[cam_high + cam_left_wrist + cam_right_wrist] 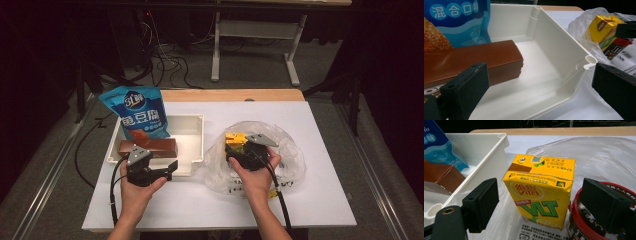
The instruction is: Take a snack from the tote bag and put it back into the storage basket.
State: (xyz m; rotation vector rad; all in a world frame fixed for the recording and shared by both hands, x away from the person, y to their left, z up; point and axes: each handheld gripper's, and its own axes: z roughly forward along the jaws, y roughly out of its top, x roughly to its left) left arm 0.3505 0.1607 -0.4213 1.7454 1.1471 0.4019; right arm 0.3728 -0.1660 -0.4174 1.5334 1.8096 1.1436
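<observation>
A yellow drink carton [541, 182] stands upright on a clear plastic bag [599, 157]. My right gripper [541, 203] is open around the carton, with a small gap between each pad and its sides. A red-lidded tub [577, 226] sits just beside the right jaw. In the high view the right gripper [241, 150] is at the carton [234, 138] on the bag [292, 157]. My left gripper [161, 169] is open and holds nothing at the front edge of the white tray [190, 117]. In its own view the left gripper [540, 87] faces the tray's corner [564, 42] and a brown box [479, 60].
Inside the tray, a blue snack bag [137, 112] leans at the back left, with the brown box [155, 146] lying along the front. White sheet [200, 205] covers the table. A wooden strip [230, 95] runs along the far edge, with cables and a stand on the floor beyond.
</observation>
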